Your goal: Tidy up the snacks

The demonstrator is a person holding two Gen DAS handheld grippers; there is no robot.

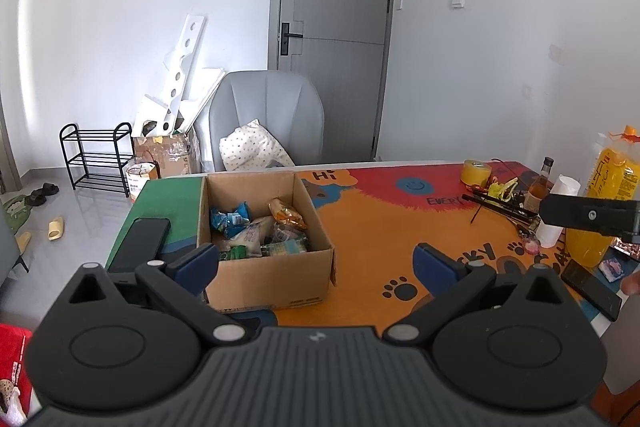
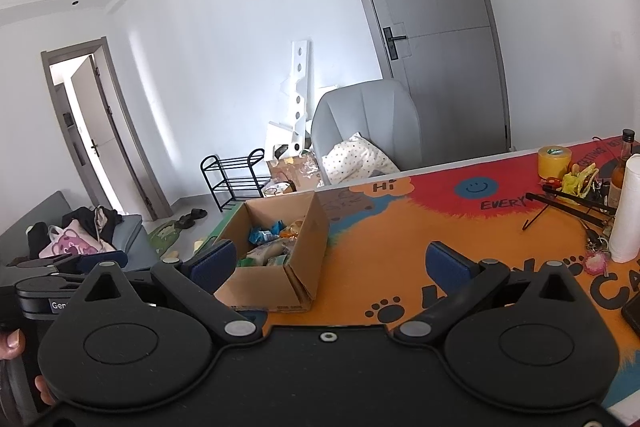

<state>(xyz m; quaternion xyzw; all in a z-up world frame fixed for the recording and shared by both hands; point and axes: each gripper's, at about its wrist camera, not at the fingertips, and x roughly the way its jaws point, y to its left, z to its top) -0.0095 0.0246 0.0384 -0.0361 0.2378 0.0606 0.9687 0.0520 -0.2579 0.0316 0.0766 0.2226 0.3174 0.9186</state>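
Two claws, mine, both spread wide and empty: left gripper (image 1: 316, 263), right gripper (image 2: 330, 263). Cardboard box (image 1: 276, 279) of snacks (image 1: 256, 231) sits at eleven o'clock on the table (image 1: 380, 223).

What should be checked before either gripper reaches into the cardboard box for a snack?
1. Left gripper open with nothing between its fingers: ok.
2. Right gripper open with nothing between its fingers: ok.
3. Cardboard box top open, no flap over the snack packets: ok.
4. Box standing flat on the table mat: ok.
5. Bare mat to the right of the box for setting packets down: ok.
6. Which packet lies loose on top: cannot tell, they overlap in a pile.
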